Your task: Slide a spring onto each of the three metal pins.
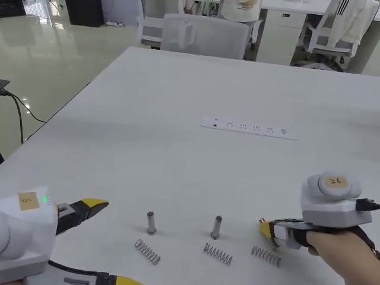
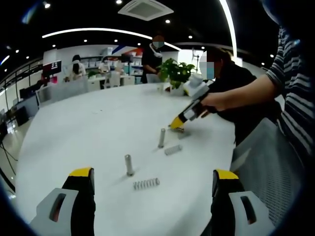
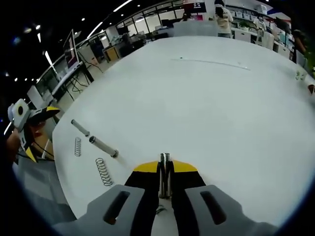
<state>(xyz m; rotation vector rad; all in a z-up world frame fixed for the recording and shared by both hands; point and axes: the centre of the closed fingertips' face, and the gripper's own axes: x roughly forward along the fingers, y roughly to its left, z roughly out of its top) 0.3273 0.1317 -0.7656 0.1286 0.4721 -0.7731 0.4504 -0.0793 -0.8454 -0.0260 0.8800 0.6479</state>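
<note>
While the right gripper [image 3: 165, 167] clamps one metal pin [image 3: 165, 183] between its jaws, the left gripper [image 2: 153, 173] hangs wide open. Nearby a second pin [image 1: 151, 222] and third pin [image 1: 217, 227] stand on the white table [image 1: 196, 166], with three springs [image 1: 147, 251] [image 1: 218, 254] [image 1: 265, 255] lying just beside them.

Your white table [image 1: 178, 89] bears a power strip [image 1: 249, 127] at twelve o'clock. Nearer you, two pins [image 1: 151, 222] [image 1: 217, 227] stand upright, with three springs [image 1: 147, 251] [image 1: 218, 254] [image 1: 265, 256] at their six o'clock.

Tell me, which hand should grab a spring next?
Probably the left. The left hand-held gripper is open, with a spring lying just ahead of it near a standing pin. The right hand-held gripper is shut on the third pin, so it looks busy.
</note>
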